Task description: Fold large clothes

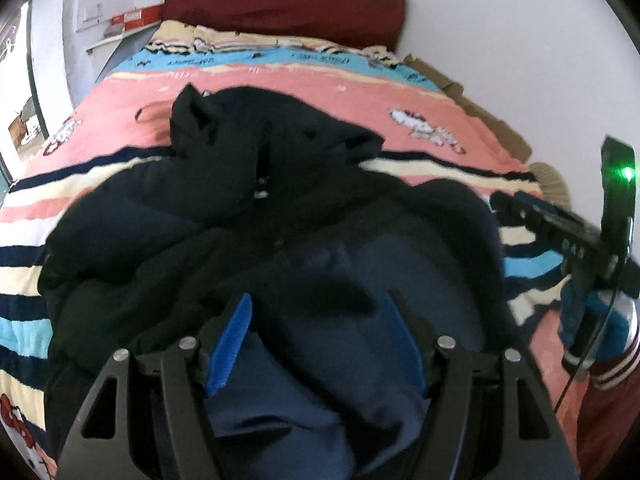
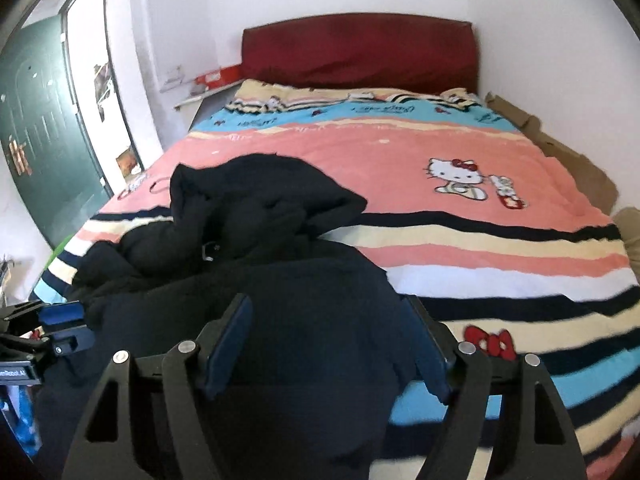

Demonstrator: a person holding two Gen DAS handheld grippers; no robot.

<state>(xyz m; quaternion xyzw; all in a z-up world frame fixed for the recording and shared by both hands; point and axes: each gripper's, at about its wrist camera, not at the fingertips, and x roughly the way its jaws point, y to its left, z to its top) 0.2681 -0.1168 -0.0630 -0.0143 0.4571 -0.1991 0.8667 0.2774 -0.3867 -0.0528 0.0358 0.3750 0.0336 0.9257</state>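
A large dark navy padded jacket (image 1: 224,208) lies crumpled on the striped bed cover (image 1: 328,84), hood toward the headboard. It also shows in the right wrist view (image 2: 256,208). My left gripper (image 1: 320,316) is open, its blue-padded fingers (image 1: 232,340) spread over the jacket's near navy fabric. My right gripper (image 2: 328,320) is open, its fingers (image 2: 228,340) astride the jacket's near right edge. The right gripper appears at the right edge of the left wrist view (image 1: 576,236); the left gripper appears at the left edge of the right wrist view (image 2: 48,328).
The bed cover (image 2: 460,240) carries pink, cream, blue and navy stripes with cat cartoons. A dark red headboard (image 2: 360,52) stands against the white wall. A green door (image 2: 36,128) is at the left. Cardboard (image 2: 568,148) lines the bed's right side.
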